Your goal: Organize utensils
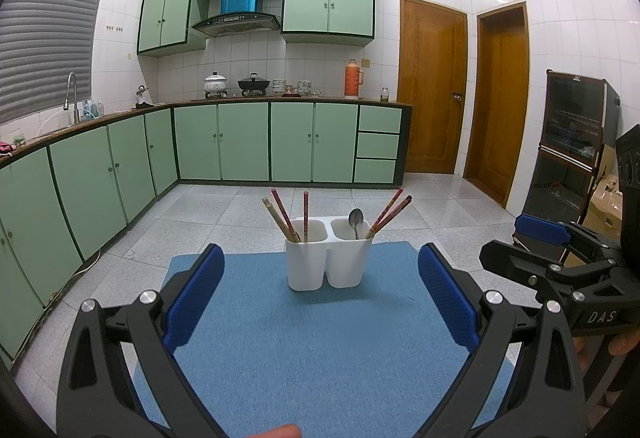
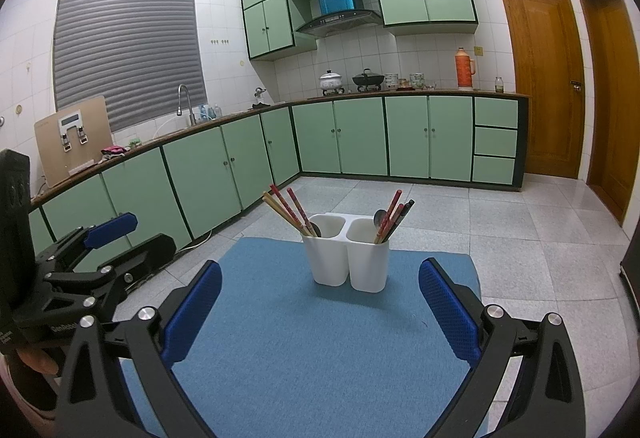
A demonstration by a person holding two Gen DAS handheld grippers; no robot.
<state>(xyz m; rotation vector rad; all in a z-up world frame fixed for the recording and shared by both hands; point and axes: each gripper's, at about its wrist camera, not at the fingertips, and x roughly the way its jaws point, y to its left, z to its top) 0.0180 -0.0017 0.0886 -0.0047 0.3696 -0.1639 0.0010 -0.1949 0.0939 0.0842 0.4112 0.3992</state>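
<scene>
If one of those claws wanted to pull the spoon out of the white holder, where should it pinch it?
Probably by the bowl end of the spoon, coming from above. It stands handle-down in the right compartment of the white holder, so only the bowl shows above the rim. Chopsticks lean away to its right, leaving the left side freer. Both the left claw and right claw are open and empty.

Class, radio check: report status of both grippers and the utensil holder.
Left gripper open, empty; right gripper open, empty. White plastic two-compartment holder upright on blue mat, chopsticks and metal spoon inside. Path clear.
</scene>
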